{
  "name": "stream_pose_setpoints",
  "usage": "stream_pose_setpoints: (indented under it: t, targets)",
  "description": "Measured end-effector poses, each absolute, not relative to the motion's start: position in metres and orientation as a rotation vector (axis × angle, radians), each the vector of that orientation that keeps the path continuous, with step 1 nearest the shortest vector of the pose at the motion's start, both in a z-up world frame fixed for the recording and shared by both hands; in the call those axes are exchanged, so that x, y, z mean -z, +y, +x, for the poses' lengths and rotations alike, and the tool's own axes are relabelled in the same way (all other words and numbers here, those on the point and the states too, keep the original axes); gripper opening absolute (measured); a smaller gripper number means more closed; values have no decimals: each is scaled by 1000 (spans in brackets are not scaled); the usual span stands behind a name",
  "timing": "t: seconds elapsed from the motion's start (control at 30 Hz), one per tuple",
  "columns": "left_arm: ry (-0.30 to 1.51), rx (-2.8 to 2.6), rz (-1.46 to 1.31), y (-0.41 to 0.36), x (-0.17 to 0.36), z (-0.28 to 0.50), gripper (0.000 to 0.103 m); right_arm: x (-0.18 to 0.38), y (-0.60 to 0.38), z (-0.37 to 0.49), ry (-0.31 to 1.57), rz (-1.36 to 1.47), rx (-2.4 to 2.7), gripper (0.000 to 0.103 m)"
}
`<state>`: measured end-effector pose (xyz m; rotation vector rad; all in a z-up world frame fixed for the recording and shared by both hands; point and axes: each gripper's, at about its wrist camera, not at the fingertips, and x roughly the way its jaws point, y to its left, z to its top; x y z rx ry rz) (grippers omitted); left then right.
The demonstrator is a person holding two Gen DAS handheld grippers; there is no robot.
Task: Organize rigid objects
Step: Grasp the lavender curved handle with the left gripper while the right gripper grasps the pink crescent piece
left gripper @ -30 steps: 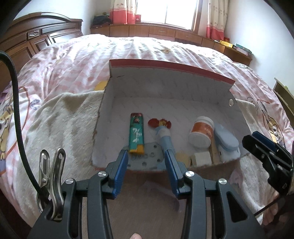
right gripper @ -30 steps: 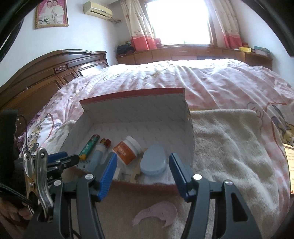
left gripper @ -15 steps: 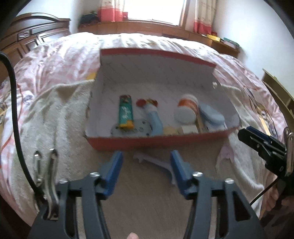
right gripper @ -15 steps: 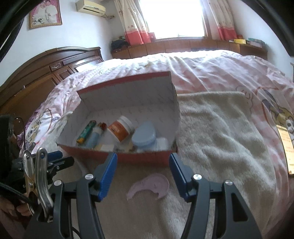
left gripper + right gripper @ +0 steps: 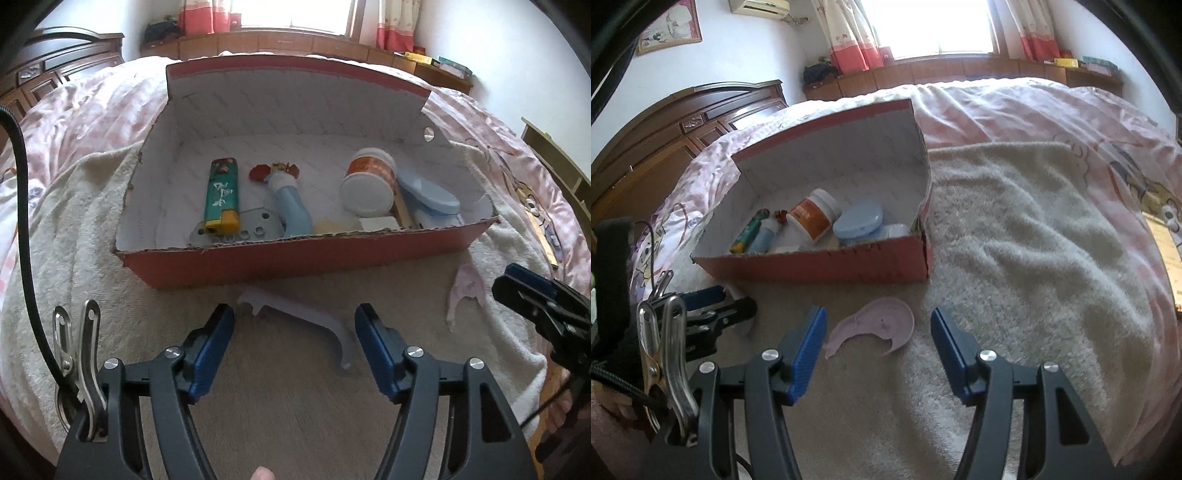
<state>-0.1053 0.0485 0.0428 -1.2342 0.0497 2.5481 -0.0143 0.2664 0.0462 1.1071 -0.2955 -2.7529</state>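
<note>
Change since a second ago: left tongs [image 5: 294, 325] then reached over the near wall of the red cardboard box [image 5: 303, 258], jaws narrow; now they sit outside it over the beige towel [image 5: 92, 229], and the jaws have just been opening. They stand spread, nothing pinched. A pale lilac plastic bracket [image 5: 295, 314], not in view before, lies on the towel between the pads and touches neither. Right tongs [image 5: 878, 325] keep the same half-open spread, empty; the box looks farther off in their view than before. A pink crescent-shaped plastic piece [image 5: 877, 325] lies on the towel between their pads.

Box contents: green lighter [image 5: 221, 192], light blue bottle [image 5: 290, 203], white jar with orange label [image 5: 369, 184], blue oval case [image 5: 428, 190], grey perforated plate [image 5: 255, 230].

Near wall hides the plate's lower edge and parts of some small pale items beside the jar; these cannot be identified. Lighter print unreadable.
</note>
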Motion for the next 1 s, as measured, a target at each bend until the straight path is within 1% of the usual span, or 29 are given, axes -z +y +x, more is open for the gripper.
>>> stream_pose_setpoints:
  t: [0.3, 0.4, 0.63, 0.77, 0.83, 0.9, 0.97, 1.0]
  targets:
    - [85, -2598, -1237, 56, -36, -107, 69, -33, 255, -21, -254, 1146, 2734, 62]
    - [110, -2613, -1231, 58, -36, -105, 65, -27, 253, -23, -237, 1169, 2733, 62]
    - [62, -2609, -1210, 50, -41, -99, 65, -23, 252, -24, -224, 1171, 2735, 62]
    - [50, -2612, -1193, 48, -45, -94, 65, -22, 247, -28, -200, 1160, 2745, 68]
    - [51, -2611, -1187, 47, -47, -92, 65, -21, 243, -30, -171, 1157, 2756, 69]
    - [54, -2612, -1182, 47, -48, -91, 65, -20, 237, -32, -119, 1156, 2773, 71]
    - [53, -2613, -1173, 46, -49, -89, 65, -19, 231, -33, -61, 1161, 2779, 76]
    - [50, -2612, -1173, 46, -49, -89, 65, -18, 228, -33, -29, 1163, 2781, 76]
